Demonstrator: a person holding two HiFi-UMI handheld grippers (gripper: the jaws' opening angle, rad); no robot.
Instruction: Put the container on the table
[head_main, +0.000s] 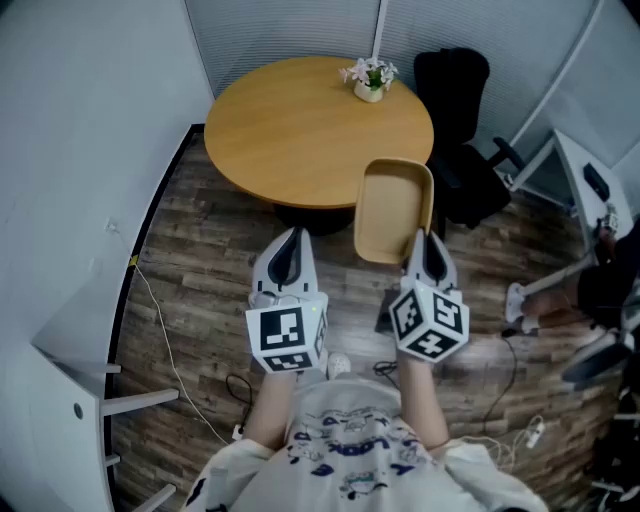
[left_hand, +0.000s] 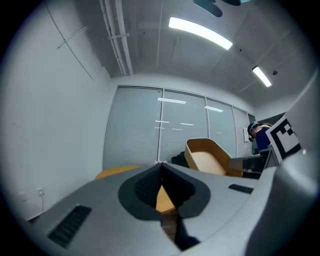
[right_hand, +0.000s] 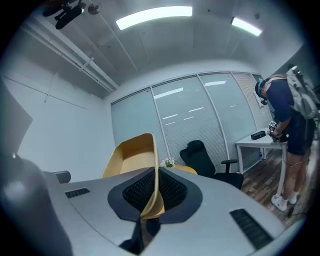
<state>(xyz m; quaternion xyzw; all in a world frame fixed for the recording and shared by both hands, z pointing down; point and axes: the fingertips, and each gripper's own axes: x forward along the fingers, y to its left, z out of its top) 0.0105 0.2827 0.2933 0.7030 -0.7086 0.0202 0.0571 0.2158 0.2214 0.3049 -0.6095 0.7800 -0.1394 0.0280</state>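
Observation:
The container is a tan, shallow oblong tray. It hangs tilted in the air just off the near right edge of the round wooden table, over the floor. My right gripper is shut on its near right wall; in the right gripper view that thin wall runs up between the jaws of the right gripper. My left gripper is shut with nothing in it, left of the container and apart from it. From the left gripper the container shows to the right.
A small pot of flowers stands at the table's far edge. A black office chair sits right of the table, and a white desk farther right with a person beside it. Cables lie on the wood floor; a white shelf is near left.

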